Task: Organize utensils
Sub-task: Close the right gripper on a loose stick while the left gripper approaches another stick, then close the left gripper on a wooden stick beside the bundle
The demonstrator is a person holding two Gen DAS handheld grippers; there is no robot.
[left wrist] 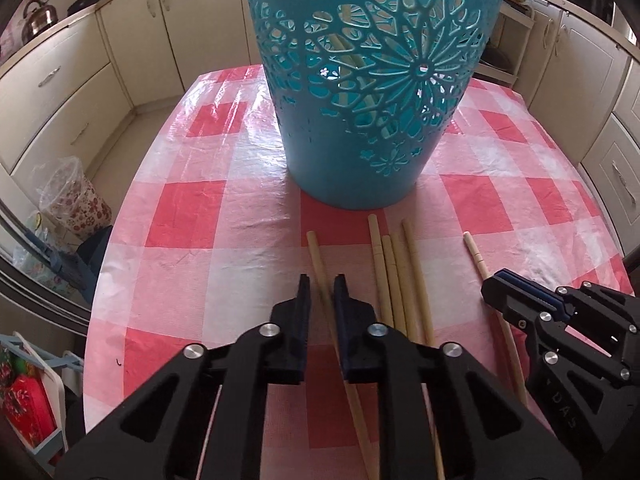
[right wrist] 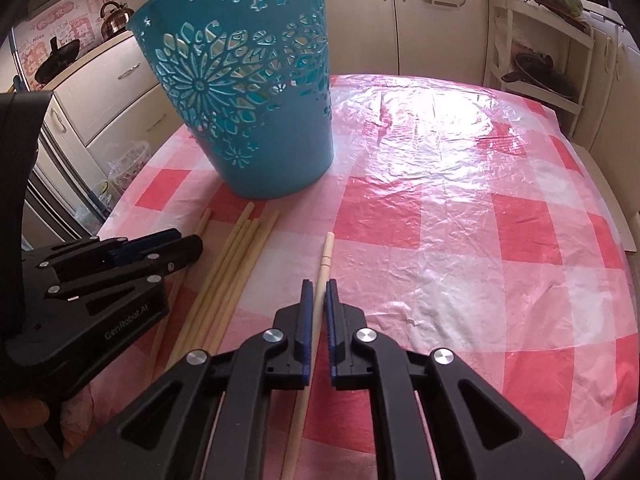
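Cream kitchen cabinets [left wrist: 76, 92] are ringing a table [right wrist: 460, 208] that is wearing a pink-and-white checked cloth under clear plastic. A teal basket [left wrist: 360, 80] with flower cutouts is standing upright on it, with pale sticks showing through the holes.

The left claw [left wrist: 323, 284] is hanging low with its fingers apart, and one chopstick [left wrist: 320, 268] is running lengthwise through the gap (whether the pads are touching it I cannot tell). Just beside it to the right, a bundle of four chopsticks [left wrist: 394, 276] is lying side by side, tips near the basket's base.

The right claw [right wrist: 318, 292] is straddling a separate grooved chopstick [right wrist: 325, 256], its blue pads close on either side but not clearly pressing. A kettle [left wrist: 38, 16] is sitting on the far counter.
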